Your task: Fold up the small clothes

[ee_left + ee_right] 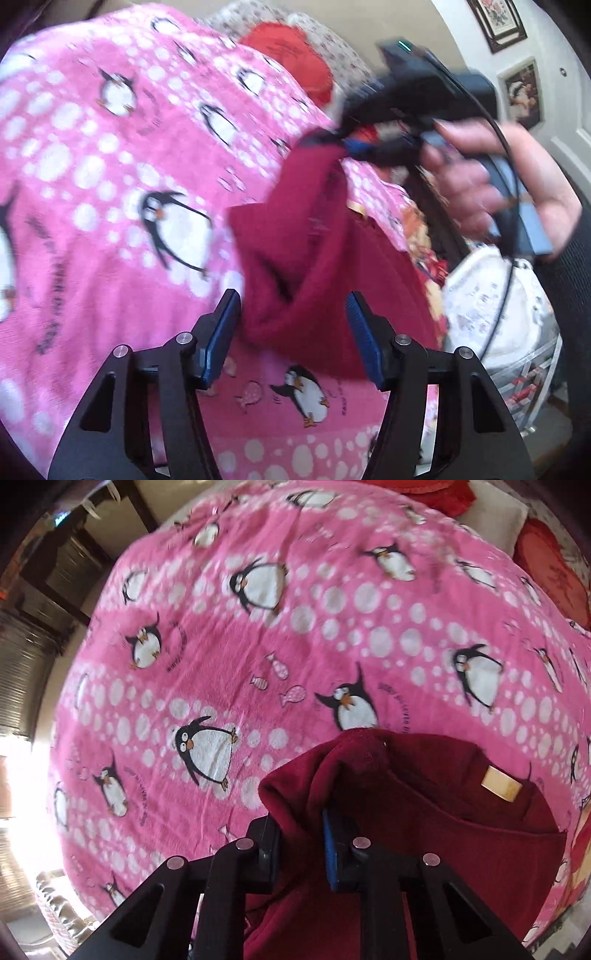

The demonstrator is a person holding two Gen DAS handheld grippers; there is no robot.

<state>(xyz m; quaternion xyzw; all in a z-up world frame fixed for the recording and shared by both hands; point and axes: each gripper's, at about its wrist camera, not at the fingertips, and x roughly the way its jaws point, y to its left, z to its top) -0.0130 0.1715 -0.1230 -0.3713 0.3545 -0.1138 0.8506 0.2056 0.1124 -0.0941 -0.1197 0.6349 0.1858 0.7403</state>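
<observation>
- Two grippers share one item: a dark red fleece garment point(295, 258), held up above the pink penguin blanket point(258, 627) that covers the bed.
- Right gripper point(301, 845): fingers clamped on a bunched edge of the garment, which hangs down from there.
- Left gripper point(291, 332): fingers spread wide, with a lower fold lying between them but not pinched.
- Risk: a single hold carries the whole weight, so thick fleece may slide out of the fingers and drop in a heap.
- Risk: closing the left fingers on this twisted fold would likely catch several layers and skew the fold.
- Writing: tan sewn label point(500, 786) reads blank; blanket lettering is too blurred to read.
</observation>
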